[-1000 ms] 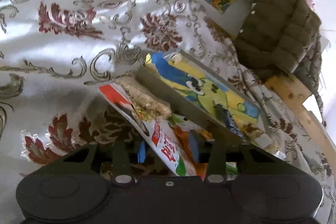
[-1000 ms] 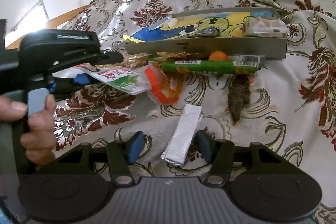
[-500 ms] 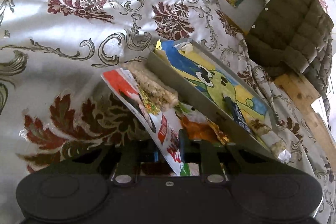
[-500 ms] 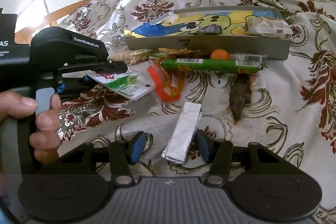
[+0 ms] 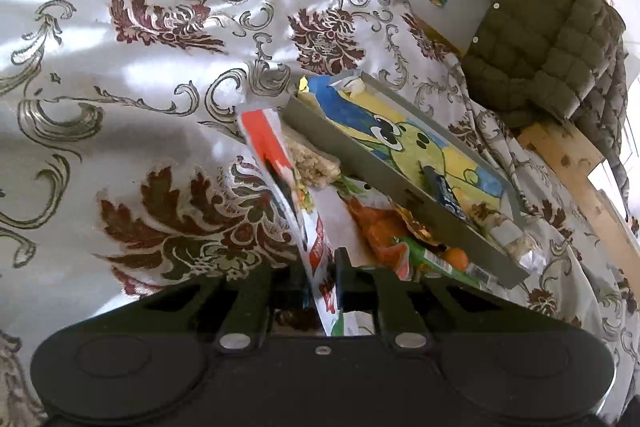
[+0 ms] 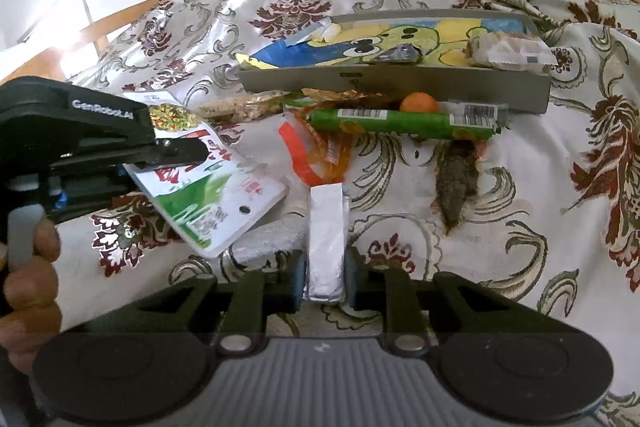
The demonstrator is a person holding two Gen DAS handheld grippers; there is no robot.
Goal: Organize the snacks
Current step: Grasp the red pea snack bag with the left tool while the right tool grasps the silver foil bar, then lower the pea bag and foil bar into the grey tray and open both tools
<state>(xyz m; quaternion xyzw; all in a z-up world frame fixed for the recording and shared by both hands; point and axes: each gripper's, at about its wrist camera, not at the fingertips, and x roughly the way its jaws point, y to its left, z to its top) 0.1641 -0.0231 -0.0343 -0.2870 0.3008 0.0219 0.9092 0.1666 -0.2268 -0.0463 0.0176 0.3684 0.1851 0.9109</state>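
1. Nearest in the right wrist view, the right gripper [image 6: 323,281] is closing its jaws on a silver foil bar [image 6: 326,227]. The pads press both long sides at the near end, probably so that the bar comes up lengthwise and can be carried to the tray. The bar is flat, oblong and wrapped in creased, shiny foil, and it lies on the bedspread [image 6: 560,227].

2. To its left, the left gripper [image 6: 200,153] is closing on a flat snack packet [image 6: 212,195], pinching it near one edge. The packet hangs clear of the cloth, tilted, which suggests it is being lifted for sorting. It is white with red lettering, a green patch and a punched hang hole. A hand [image 6: 28,275] squeezes the trigger.

3. In the left wrist view the same packet [image 5: 316,247] stands edge-on between the pads.

4. Further out, loose snacks lie against the tray's front wall: an orange wrapper [image 6: 320,151], a long green tube [image 6: 400,121], a small orange ball [image 6: 419,103] and a grain bar [image 6: 240,107]. They look not yet sorted.

5. Beyond them, the grey tray [image 6: 400,85] has a cartoon lining and already holds a clear-wrapped cake [image 6: 508,51] and a dark sachet [image 6: 400,53].

6. Farthest, an olive jacket [image 5: 540,43] lies on the wooden frame.
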